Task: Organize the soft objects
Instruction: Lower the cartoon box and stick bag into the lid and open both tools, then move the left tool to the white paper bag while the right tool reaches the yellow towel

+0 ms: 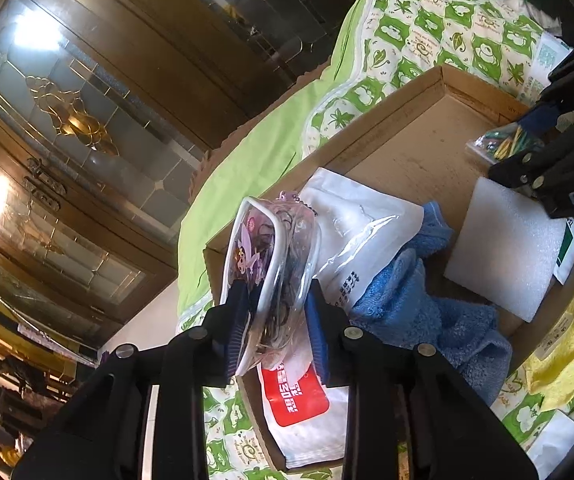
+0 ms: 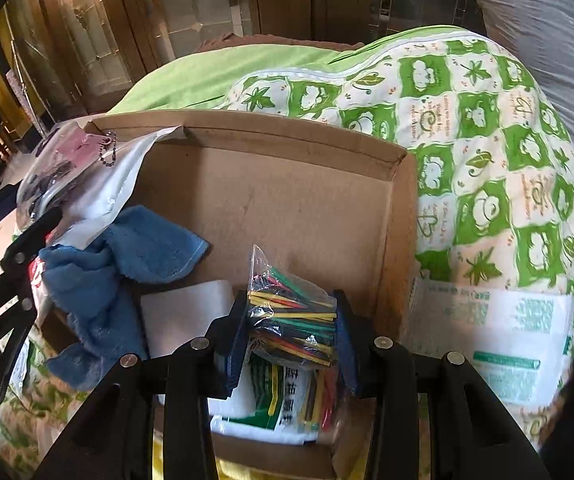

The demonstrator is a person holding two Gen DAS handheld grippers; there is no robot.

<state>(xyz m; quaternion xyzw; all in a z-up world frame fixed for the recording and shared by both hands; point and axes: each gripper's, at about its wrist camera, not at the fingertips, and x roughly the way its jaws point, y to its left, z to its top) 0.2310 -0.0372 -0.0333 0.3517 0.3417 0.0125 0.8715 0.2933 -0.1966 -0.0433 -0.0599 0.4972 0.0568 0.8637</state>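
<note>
Left tongs (image 1: 275, 320): straddling a clear printed pouch (image 1: 271, 264) over the cardboard box (image 1: 387, 128) corner; pads look eased, so release is judged under way. Box on bed holds white packet (image 1: 351, 232), blue towel (image 1: 415, 300), foam sheet (image 1: 503, 252).

Right tongs (image 2: 293, 340): clamped on a bag of coloured sticks (image 2: 291, 320) above the box floor (image 2: 287, 208). Next move: lower into bare floor, then let go.
</note>
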